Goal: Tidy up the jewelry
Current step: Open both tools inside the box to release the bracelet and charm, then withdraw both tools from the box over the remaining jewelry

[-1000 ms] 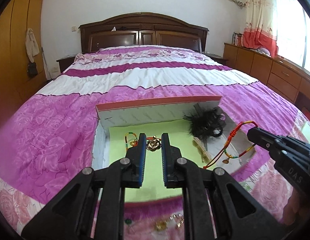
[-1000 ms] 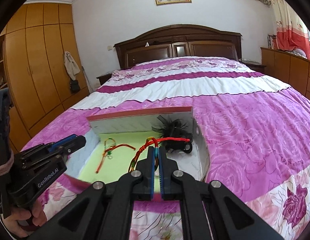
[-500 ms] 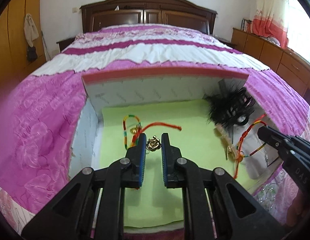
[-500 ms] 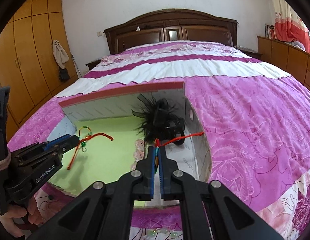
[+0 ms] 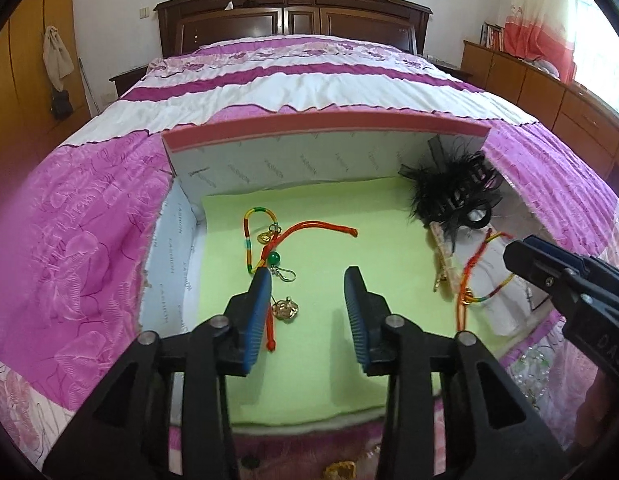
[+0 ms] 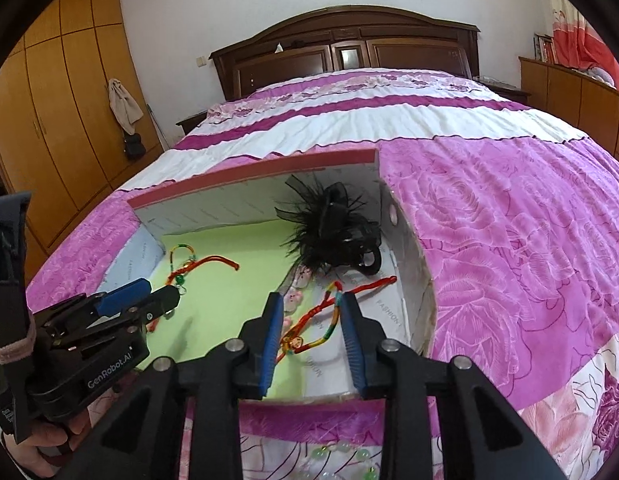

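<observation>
Inside the open box [image 5: 325, 160] on the bed [image 5: 89, 240], we see both tools with their jaws apart, clamped on nothing. The left tool [image 5: 309, 300] hangs over the green liner [image 5: 349, 232]; a gold charm [image 5: 285, 309] lies just beside its left finger, and a red cord [image 5: 309, 232] with a green bead [image 5: 274, 257] runs partly behind that finger, so we cannot trace its full length. The right tool [image 6: 309, 324] stands over a multicoloured cord bracelet [image 6: 309, 328] lying between its fingers on the white liner. A black feathered hair clip [image 6: 333, 232] sits in the far right corner, over one end of a pale beaded clip [image 5: 443, 256]. Beads at the bottom edge of both views are cut off and hard to make out.
</observation>
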A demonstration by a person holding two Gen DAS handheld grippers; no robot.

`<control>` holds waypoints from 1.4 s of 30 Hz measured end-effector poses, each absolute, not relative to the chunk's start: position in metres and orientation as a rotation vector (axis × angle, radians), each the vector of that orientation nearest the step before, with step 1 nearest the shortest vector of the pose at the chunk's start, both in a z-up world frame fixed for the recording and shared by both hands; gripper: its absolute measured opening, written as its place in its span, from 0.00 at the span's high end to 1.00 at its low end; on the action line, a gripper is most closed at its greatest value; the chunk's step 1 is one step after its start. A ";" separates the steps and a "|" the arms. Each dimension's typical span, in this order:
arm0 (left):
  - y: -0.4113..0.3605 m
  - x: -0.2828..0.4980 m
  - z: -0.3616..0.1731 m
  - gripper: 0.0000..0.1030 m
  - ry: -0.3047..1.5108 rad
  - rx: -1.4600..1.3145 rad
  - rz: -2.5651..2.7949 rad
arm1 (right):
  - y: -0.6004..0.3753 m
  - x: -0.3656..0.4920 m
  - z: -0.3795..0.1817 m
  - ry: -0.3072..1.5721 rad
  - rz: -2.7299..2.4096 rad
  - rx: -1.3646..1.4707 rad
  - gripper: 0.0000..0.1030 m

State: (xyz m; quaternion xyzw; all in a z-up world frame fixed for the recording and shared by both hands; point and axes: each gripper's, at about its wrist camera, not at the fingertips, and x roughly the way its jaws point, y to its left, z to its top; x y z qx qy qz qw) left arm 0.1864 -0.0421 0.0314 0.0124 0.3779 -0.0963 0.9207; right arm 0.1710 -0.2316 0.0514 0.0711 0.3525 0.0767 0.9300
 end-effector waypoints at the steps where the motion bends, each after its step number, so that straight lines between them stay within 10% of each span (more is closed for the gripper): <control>1: -0.042 0.184 0.034 0.70 0.774 0.024 -0.198 | -0.231 0.170 0.054 0.719 0.160 0.146 0.67; 42: -0.018 0.104 0.032 0.68 0.949 0.015 -0.230 | -0.253 0.059 0.059 0.779 0.171 0.198 0.61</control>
